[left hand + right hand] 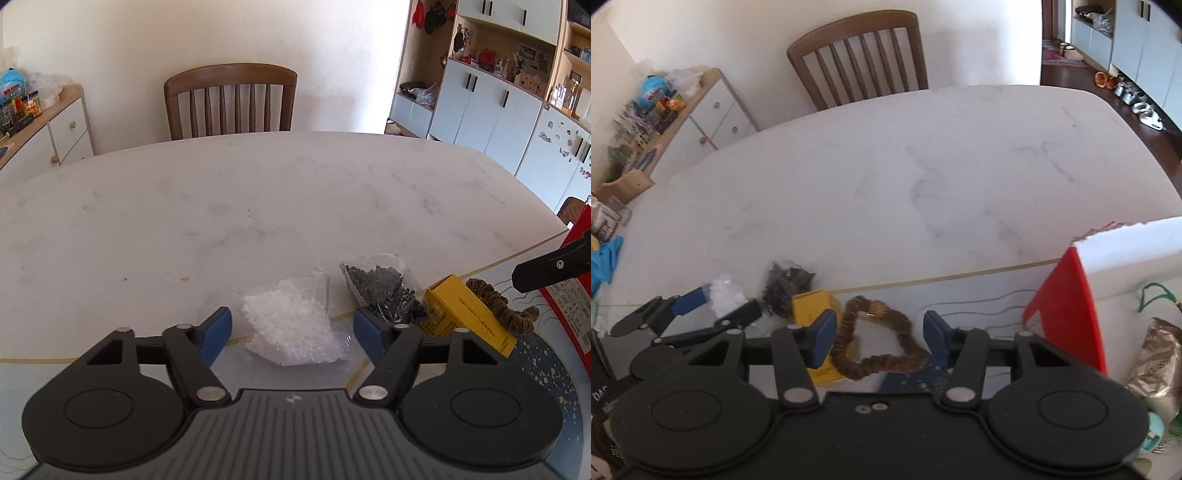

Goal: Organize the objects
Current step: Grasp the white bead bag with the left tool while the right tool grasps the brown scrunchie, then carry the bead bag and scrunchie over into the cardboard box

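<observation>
Jaws of both grippers stand wide apart and hold nothing — the left gripper frames a bag of white granules on the desk, the right gripper a brown scrunchie — yellow box beside.

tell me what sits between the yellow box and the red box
The brown scrunchie lies between the yellow box and the red box, clearest in the right wrist view, framed by the open right hand-held gripper.
</observation>
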Demonstrator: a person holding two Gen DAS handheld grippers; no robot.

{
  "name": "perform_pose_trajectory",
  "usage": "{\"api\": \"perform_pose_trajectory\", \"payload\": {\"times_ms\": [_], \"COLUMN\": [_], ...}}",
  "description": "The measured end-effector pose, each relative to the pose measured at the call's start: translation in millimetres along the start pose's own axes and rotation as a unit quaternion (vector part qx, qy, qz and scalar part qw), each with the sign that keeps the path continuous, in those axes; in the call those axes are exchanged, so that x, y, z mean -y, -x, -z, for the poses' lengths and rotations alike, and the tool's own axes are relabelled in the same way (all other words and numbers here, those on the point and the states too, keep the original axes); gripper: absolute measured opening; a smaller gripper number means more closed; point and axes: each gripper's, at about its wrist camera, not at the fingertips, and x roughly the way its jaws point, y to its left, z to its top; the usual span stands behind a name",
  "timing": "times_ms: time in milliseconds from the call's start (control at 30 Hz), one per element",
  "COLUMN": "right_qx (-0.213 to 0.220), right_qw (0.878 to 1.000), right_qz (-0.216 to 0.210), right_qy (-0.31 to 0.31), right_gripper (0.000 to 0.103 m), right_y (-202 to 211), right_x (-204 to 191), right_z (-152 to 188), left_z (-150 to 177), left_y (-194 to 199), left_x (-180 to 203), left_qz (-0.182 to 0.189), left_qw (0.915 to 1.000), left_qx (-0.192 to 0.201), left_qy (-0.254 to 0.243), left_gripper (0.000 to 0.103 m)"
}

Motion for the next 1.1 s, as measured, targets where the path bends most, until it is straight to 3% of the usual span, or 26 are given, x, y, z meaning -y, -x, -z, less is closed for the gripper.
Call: {"api": "perform_pose_trajectory", "payload": {"times_ms": [267,400,600,900,1100], "right_qx": [-0.011,-0.009,-0.014,-0.028,-0.028], "right_qw": [1.000,1.000,1.000,0.999,0.998], "right_qz": [0.009,0.004,0.012,0.025,0.028], "right_qy": [0.004,0.003,0.011,0.026,0.038], "right_gripper": [0.052,0.052,0.052,0.043,0.031], "right_y": [-10.7,-16.9,-31.8,-48.1,-47.3], "right_x": [1.1,-0.5,-10.1,-15.2,-18.4], "right_z": [1.7,-3.4,-6.9,-3.9,1.1], "left_z": [-2.3,-1.5,-1.0,-0.9,-1.1], "left_y": [-2.2,-2.2,-2.4,-2.6,-1.7], "left_x": [-0.9,0.1,3.8,4.2,5.4], "left_qz": [-0.001,-0.004,-0.008,-0.008,-0.005], "left_qw": [1.0000,0.9999,0.9998,0.9998,0.9999], "left_qx": [0.001,0.003,0.004,0.004,0.003], "left_qy": [-0.005,-0.009,-0.017,-0.015,-0.016], "left_gripper": [0.049,0.044,0.041,0.039,0.034]}}
